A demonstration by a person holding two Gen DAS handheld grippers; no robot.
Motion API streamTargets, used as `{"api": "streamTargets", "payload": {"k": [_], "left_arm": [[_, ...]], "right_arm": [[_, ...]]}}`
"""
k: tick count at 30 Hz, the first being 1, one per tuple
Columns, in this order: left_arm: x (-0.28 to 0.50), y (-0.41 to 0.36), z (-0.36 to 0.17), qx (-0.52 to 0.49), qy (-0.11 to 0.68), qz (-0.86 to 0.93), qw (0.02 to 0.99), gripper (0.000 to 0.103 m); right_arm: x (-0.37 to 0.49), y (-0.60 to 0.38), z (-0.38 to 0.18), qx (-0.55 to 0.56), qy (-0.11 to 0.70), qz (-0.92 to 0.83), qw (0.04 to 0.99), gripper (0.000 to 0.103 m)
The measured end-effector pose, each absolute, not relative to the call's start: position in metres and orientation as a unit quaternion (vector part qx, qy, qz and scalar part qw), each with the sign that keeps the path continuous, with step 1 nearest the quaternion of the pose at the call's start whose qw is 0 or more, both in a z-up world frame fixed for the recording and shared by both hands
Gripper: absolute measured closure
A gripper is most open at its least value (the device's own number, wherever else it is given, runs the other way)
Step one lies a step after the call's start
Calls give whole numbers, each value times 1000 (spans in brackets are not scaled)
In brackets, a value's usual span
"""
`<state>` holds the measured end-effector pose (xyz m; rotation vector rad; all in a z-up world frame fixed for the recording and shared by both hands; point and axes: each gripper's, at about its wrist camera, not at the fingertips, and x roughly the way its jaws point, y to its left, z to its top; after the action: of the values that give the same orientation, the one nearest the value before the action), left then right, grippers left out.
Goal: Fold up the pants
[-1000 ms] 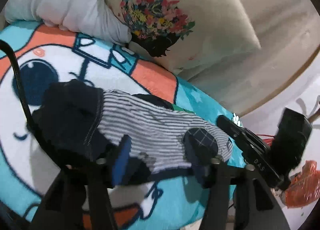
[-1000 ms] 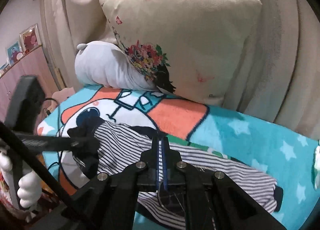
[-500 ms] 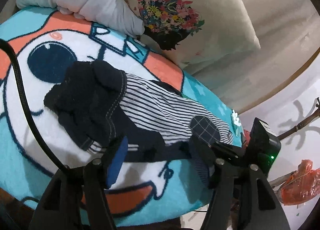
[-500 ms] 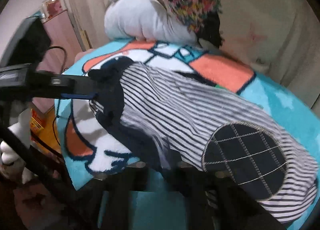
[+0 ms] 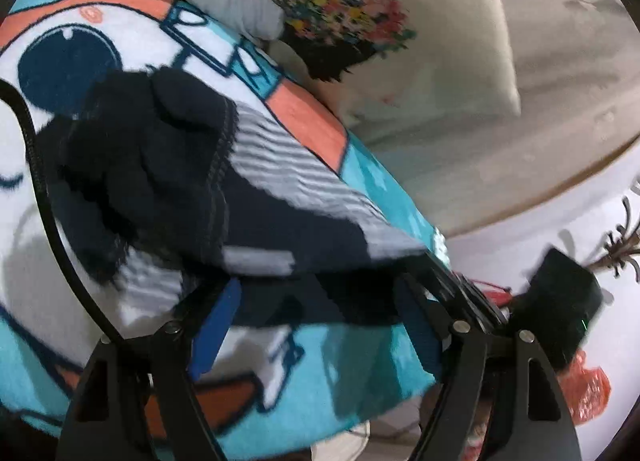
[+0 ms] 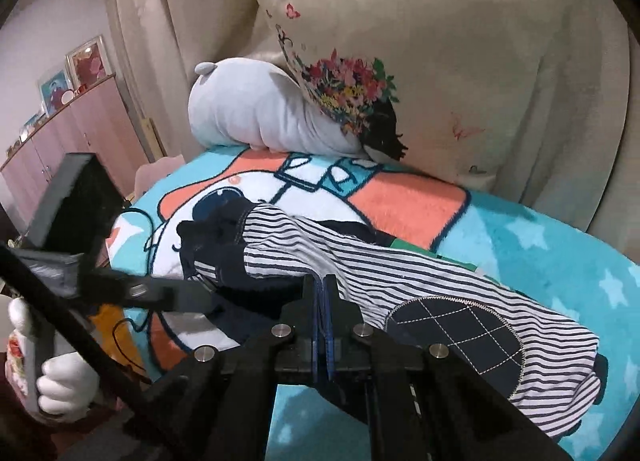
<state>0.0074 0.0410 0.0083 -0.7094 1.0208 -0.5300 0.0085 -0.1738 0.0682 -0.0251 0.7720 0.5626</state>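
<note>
The small striped pants point(image 6: 420, 281), with a navy waistband point(image 6: 216, 233) and a navy checked knee patch point(image 6: 460, 337), lie along a cartoon blanket point(image 6: 400, 201). My right gripper point(image 6: 324, 293) is shut on the near edge of the pants, at mid length. In the left wrist view the pants point(image 5: 280, 181) are blurred, with the bunched waistband point(image 5: 152, 153) at the left. My left gripper point(image 5: 320, 305) is open, its blue-padded fingers point(image 5: 216, 321) on either side of the dark lower edge, near the waistband end. It also shows in the right wrist view point(image 6: 188, 293).
A cream floral pillow point(image 6: 420, 73) and a grey plush cushion point(image 6: 256, 117) stand at the back of the blanket. A pink cabinet point(image 6: 60, 141) stands far left. The blanket's near edge point(image 5: 320, 413) drops off below my left gripper. An orange bag point(image 5: 592, 393) lies at lower right.
My right gripper has drawn back and lifted the pants' near edge; it stays shut on the fabric. My left gripper has moved closer to the waistband end and stays open.
</note>
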Motion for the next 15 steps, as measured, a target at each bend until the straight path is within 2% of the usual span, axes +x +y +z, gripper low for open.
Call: {"api": "streamTargets", "payload": {"k": [7, 15], "left_arm": [[52, 50, 22, -331, 447, -204, 805, 26], [156, 54, 36, -263, 439, -120, 851, 26]], "right_arm": [[26, -169, 81, -35, 364, 257, 895, 100], [129, -154, 77, -101, 375, 183, 903, 100]]}}
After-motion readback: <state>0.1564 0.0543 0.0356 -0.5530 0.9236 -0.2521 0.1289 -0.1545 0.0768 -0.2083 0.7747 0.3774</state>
